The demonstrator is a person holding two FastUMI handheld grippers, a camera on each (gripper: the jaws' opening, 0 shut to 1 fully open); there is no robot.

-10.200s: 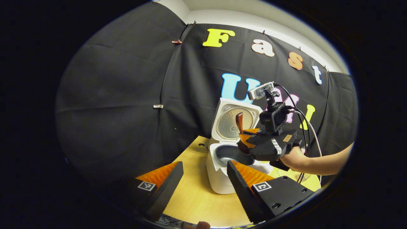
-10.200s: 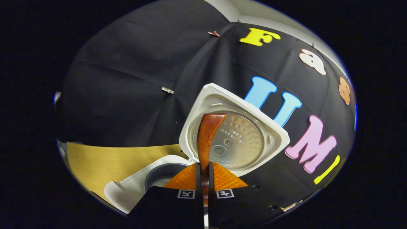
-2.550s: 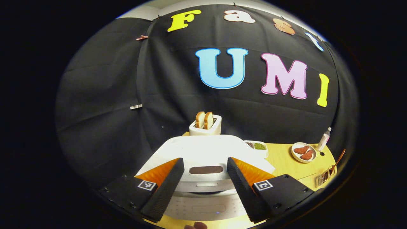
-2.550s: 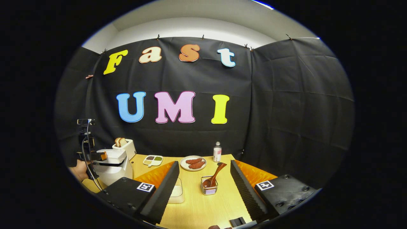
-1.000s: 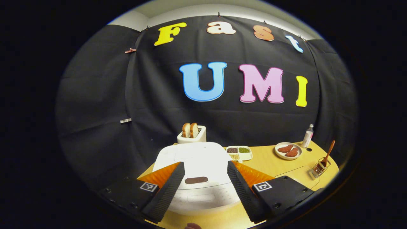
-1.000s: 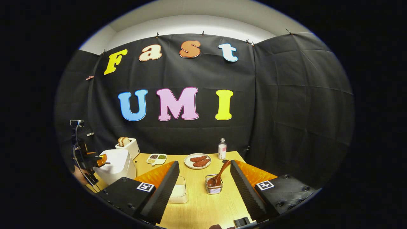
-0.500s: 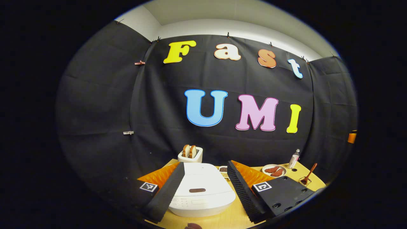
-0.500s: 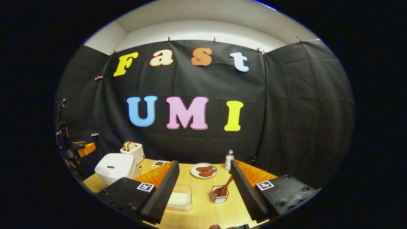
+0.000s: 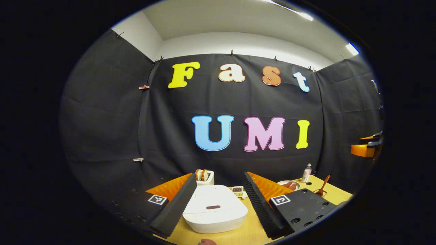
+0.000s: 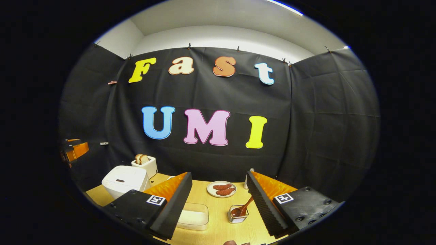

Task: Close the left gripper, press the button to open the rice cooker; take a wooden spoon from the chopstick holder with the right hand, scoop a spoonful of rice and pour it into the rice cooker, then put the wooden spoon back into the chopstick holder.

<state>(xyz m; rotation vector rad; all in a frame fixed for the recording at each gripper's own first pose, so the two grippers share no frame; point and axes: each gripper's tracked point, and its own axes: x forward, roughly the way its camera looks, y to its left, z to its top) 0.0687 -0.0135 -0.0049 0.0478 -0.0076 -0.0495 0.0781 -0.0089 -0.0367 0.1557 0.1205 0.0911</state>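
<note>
Left gripper (image 9: 218, 204) had its fingers spread wide with nothing between them, just hanging above the counter (image 9: 252, 234). Straight ahead through the gap sat the cooker (image 9: 214, 212), white, lid down, with a small dark oval on top near the front. Right behind it was a toaster (image 9: 204, 177) with two slices of bread sticking up, and next to that a little divided dish (image 9: 237, 191) with dark and pale fillings. Further off to the right I could make out a plate (image 9: 290, 185) with reddish-brown pieces, a small bottle (image 9: 307, 173), and the spoon (image 9: 323, 186) leaning in its holder (image 9: 320, 194) near the counter's far right edge.

Right gripper (image 10: 218, 204) was the same deal, fingers wide apart and empty, held over the counter (image 10: 218, 228). Between the fingers and a bit to the right stood the holder (image 10: 237, 215), a small wire basket, with the spoon (image 10: 242, 208) back inside it, bowl down and handle tilted up toward the right. Just left of it was a clear box (image 10: 192, 216) with rice in the bottom, partly hidden by the left finger. Behind those sat the plate (image 10: 221, 189), and the bottle (image 10: 246, 183) was mostly hidden behind the right finger. Off to the left the cooker (image 10: 125, 181) was shut, toaster (image 10: 145, 164) just behind it. The other gripper showed at the far left edge, up off the counter.
</note>
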